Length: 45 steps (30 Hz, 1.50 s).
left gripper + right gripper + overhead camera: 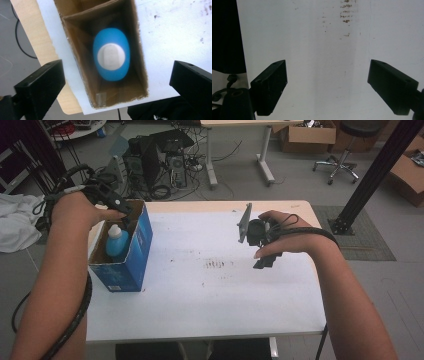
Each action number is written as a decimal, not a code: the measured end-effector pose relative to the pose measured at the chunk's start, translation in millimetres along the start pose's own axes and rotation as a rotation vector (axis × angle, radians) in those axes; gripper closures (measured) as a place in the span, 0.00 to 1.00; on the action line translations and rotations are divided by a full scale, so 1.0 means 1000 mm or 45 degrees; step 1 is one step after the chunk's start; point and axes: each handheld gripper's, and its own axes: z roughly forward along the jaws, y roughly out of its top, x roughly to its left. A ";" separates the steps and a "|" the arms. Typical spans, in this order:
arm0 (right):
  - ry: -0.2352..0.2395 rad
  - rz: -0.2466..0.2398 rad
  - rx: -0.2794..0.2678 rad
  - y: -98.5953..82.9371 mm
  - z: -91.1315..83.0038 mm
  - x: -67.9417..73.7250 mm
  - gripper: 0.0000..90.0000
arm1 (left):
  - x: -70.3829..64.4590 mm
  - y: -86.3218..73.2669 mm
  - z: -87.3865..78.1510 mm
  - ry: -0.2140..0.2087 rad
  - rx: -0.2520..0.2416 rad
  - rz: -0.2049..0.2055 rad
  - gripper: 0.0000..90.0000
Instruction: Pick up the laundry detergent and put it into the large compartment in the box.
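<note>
High view shows us a white table (210, 285) with an open blue cardboard box (131, 255) standing at its left side, and inside the box stands a light blue plastic bottle with a white cap (116, 241). We hold our left gripper (116, 205) just above the open top of the box. In the left gripper view the jaws are spread wide, one at each side of the box, and they hold nothing; the bottle (112, 57) is seen from above, upright, between the brown inner walls of the box (138, 50). Our right gripper (261, 250) hovers over the middle of the table, well apart from the box. In the right gripper view its jaws are also wide open and empty, with only the stained table surface (327, 50) below them.

We judge that the next step is to reach down for the bottle. The box is narrow, so the open jaws can hit the cardboard rim and push or tip the box. If the jaws close on the round shoulder and not on the cap or the neck, the bottle may slip. The box may also lift together with the bottle, because the right gripper is not holding it.
</note>
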 end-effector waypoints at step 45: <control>0.019 0.056 0.013 -0.021 0.000 -0.009 0.18 | -0.108 0.019 -0.014 -0.202 -0.097 1.393 0.00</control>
